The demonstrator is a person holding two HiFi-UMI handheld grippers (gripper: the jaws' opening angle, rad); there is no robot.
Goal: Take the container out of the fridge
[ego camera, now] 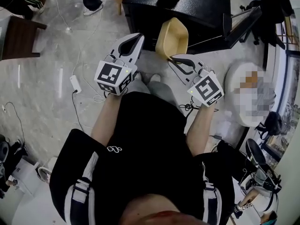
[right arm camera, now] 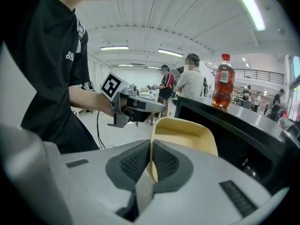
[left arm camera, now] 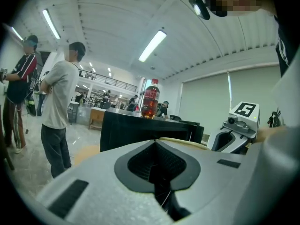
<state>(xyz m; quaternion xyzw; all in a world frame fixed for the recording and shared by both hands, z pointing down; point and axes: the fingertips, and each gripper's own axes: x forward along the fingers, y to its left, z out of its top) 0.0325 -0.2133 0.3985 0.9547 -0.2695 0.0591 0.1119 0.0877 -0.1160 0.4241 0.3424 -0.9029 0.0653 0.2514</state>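
Observation:
A pale yellow container hangs in the air in front of the small black fridge, whose door stands open to the right. My right gripper is shut on the container's near rim. In the right gripper view the pads pinch the thin wall of the container. My left gripper is shut with nothing in it, just left of the container and apart from it. In the left gripper view only a strip of the container's rim shows past the closed tips.
A red drink bottle stands on top of the fridge. A white power strip and cables lie on the floor at left, near a dark brown table. People stand beyond the fridge. Bags and chairs crowd the right side.

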